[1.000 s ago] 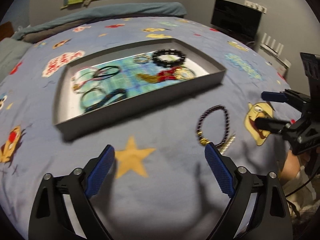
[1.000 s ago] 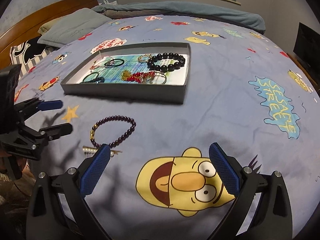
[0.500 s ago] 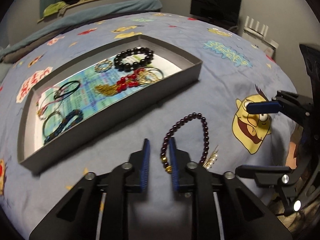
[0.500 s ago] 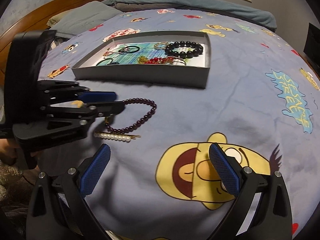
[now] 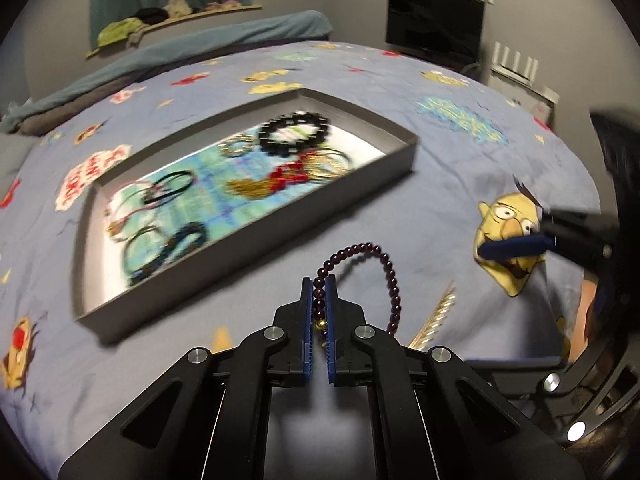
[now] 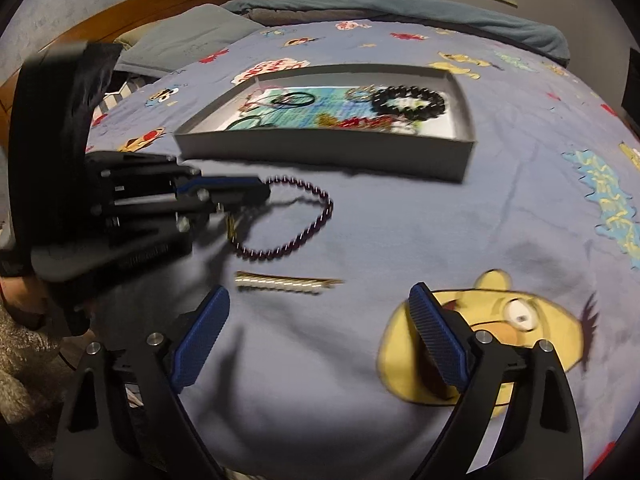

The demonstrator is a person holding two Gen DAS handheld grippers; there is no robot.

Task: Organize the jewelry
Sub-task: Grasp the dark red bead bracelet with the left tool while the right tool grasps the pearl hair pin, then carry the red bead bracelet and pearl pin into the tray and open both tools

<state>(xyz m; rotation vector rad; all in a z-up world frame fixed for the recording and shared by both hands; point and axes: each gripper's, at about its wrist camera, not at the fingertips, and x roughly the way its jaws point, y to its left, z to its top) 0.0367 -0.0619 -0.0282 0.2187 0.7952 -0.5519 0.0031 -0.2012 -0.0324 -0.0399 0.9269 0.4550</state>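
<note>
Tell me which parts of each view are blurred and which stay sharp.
Left wrist view: the gray tray and its jewelry smear with motion, while the left gripper and the purple bead bracelet in it look crisp. Right wrist view: the left gripper is blurred; the right gripper is sharp.

A blue cartoon-print bedspread [image 5: 460, 184] covers the bed, with a grey pillow [image 6: 180, 36] and wooden headboard [image 6: 132, 8] upper left in the right view, and a dark television [image 5: 434, 20] upper right in the left.
</note>
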